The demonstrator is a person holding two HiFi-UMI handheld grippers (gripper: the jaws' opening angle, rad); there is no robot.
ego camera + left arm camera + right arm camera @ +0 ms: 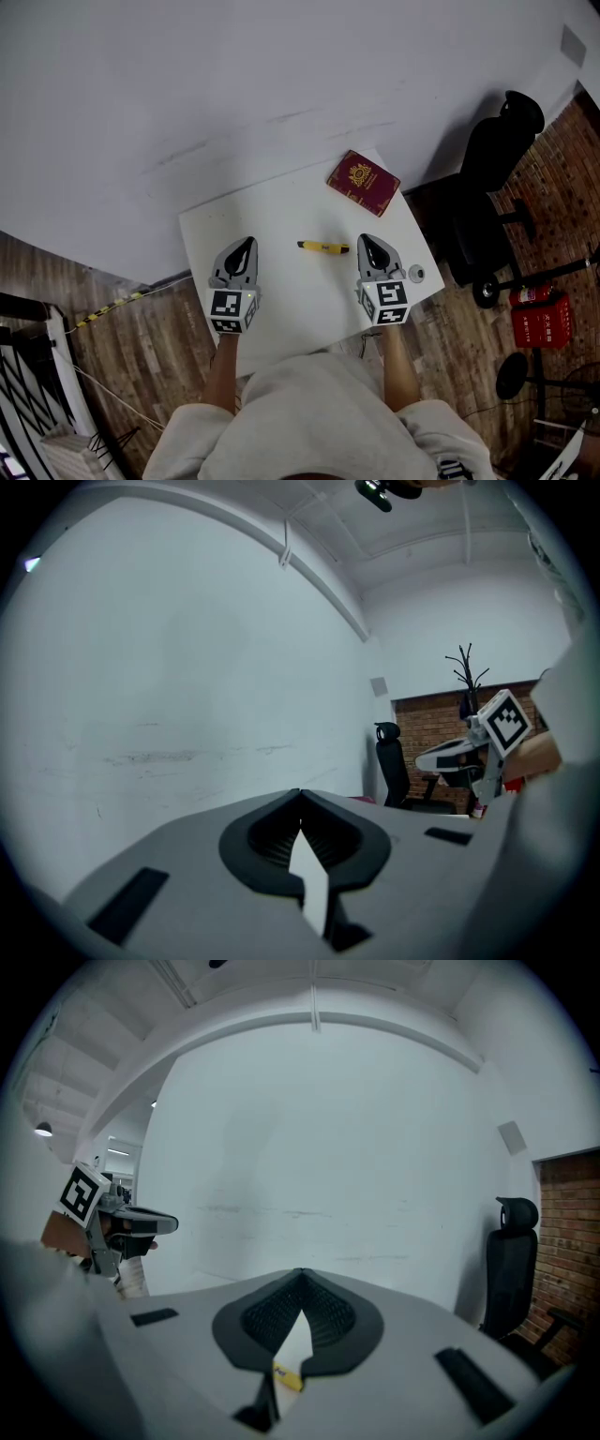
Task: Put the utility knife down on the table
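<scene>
A: Where does the utility knife lie for us?

B: Flat on the white table, near its middle. From our right gripper it sits at about 9 o'clock, just beside the tips but apart from them. From our left gripper it is at 3 o'clock, farther off. The knife lies crosswise, yellow body toward 9 o'clock and dark end toward 3 o'clock.

A: And our right gripper's jaws?

B: Together, tips meeting, with nothing between the pads. In the right gripper view we catch a yellow bit of the knife low down, through the slit under the closed tips, lying on the table beneath rather than in the grip.

A: Our left gripper?

B: The same: in the left gripper view its tips meet and we see only white table through the narrow slit behind them. It holds nothing. Both grippers point toward 12 o'clock, over the near half of the table.

A: What else do we see?

B: A red booklet with a gold crest lies at 1 o'clock from the knife, by the far right corner. A small round grey thing sits at the table's right edge, at 3 o'clock from our right gripper. Off the table at 3 o'clock stands a black office chair on the wooden floor, and a red box beyond it.
</scene>
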